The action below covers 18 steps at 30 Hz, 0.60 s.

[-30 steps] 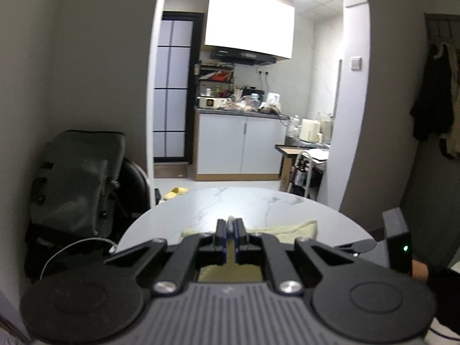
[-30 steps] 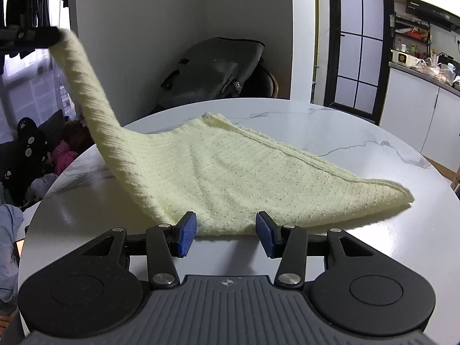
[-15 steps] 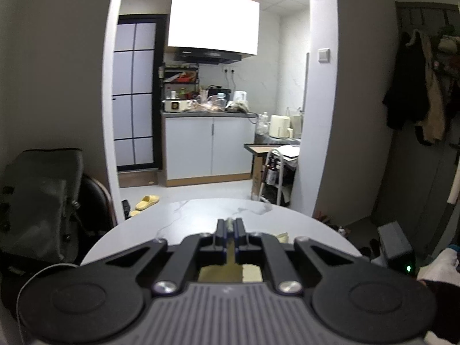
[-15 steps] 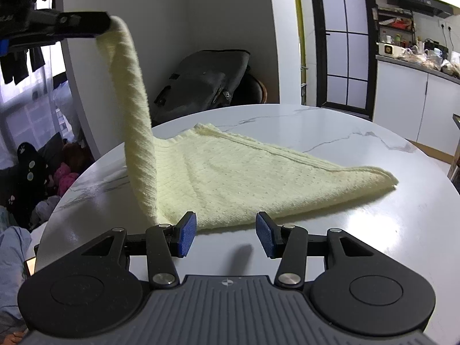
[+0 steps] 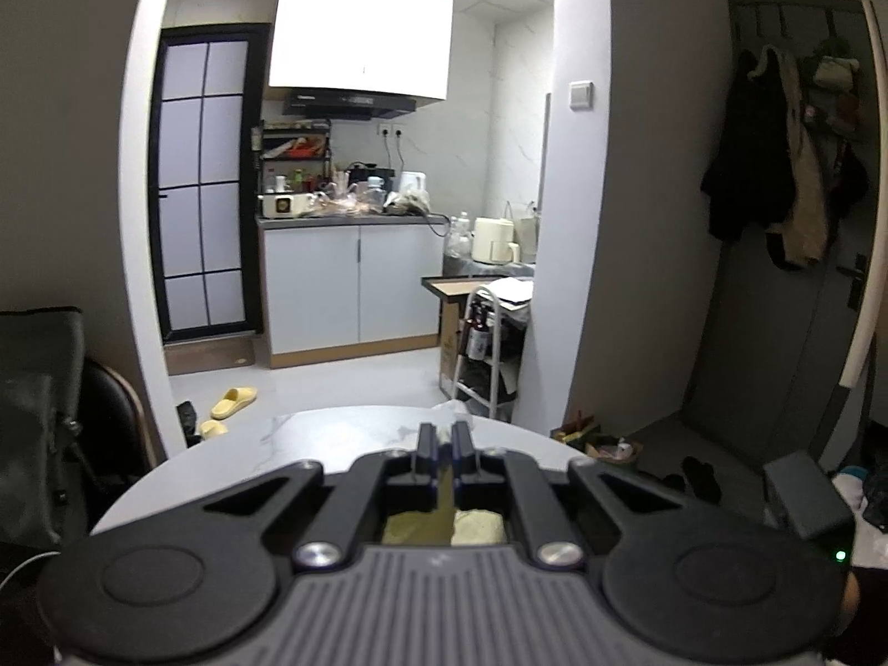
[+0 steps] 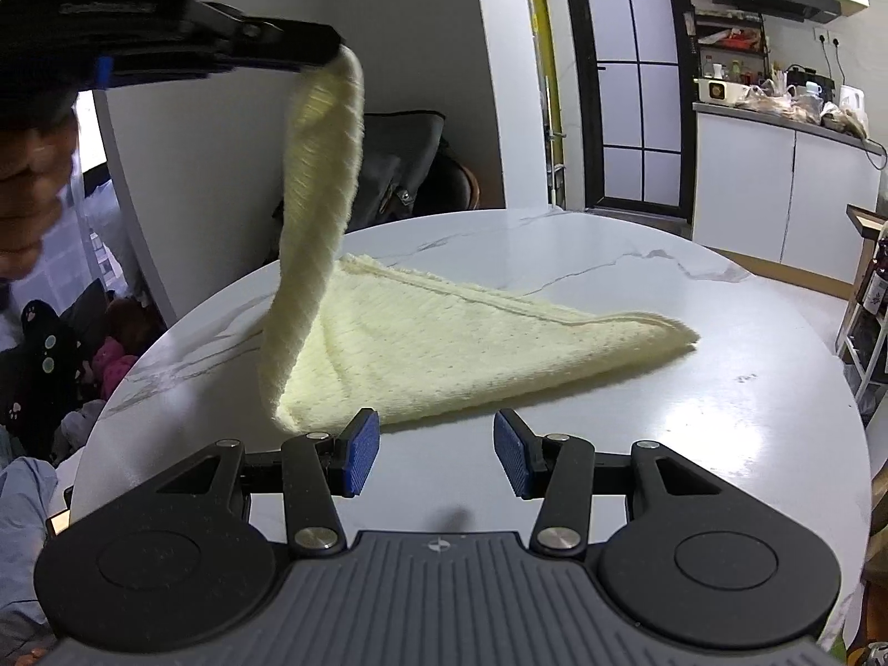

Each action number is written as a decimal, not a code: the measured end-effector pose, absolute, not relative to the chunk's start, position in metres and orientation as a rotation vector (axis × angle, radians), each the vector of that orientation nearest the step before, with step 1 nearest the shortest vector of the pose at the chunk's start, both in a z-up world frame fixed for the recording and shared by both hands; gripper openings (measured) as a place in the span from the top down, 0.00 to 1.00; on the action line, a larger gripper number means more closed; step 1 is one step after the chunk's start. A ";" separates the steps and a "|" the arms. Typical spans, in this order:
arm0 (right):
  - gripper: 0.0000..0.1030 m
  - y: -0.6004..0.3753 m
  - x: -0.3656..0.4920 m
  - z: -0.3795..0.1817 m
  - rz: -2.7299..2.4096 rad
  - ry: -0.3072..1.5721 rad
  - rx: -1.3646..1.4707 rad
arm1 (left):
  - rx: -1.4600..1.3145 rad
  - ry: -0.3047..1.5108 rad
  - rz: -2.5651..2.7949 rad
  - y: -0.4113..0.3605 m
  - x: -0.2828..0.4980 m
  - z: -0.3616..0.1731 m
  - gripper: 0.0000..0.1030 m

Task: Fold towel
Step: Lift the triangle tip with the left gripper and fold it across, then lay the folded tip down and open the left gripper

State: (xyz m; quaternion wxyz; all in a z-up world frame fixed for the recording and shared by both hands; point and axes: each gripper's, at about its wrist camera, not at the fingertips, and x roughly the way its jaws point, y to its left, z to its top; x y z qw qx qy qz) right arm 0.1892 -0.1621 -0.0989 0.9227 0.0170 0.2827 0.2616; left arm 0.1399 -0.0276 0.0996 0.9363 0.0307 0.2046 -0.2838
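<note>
A pale yellow towel (image 6: 444,344) lies on the round white marble table (image 6: 666,388). My left gripper (image 5: 444,435) is shut on one towel corner; in the right wrist view it (image 6: 327,53) holds that corner high, so a strip of towel hangs down to the table. In the left wrist view only a bit of towel (image 5: 444,524) shows between and under the fingers. My right gripper (image 6: 435,452) is open and empty, low over the table just in front of the towel's near edge.
A dark bag on a chair (image 6: 410,166) stands behind the table. A kitchen counter with white cabinets (image 5: 349,288) is farther back, and a metal rack (image 5: 488,355) is beyond the table's right edge. Clothes lie on the floor at left (image 6: 55,366).
My left gripper has carried the held towel corner higher and rightwards over the towel, so the hanging strip now stands steeper. My right gripper has stayed open near the front edge.
</note>
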 end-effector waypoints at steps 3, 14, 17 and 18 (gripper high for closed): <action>0.51 -0.168 0.191 -0.101 0.535 0.584 0.048 | 0.065 0.433 -0.598 -0.042 0.153 0.093 0.96; 0.51 -0.191 0.198 -0.107 0.528 0.599 0.095 | 0.083 0.517 -0.676 -0.094 0.207 0.066 0.96; 0.51 -0.197 0.200 -0.109 0.527 0.603 0.108 | 0.096 0.552 -0.703 -0.106 0.216 0.055 0.96; 0.51 -0.199 0.201 -0.110 0.526 0.604 0.113 | 0.102 0.567 -0.711 -0.110 0.219 0.050 0.96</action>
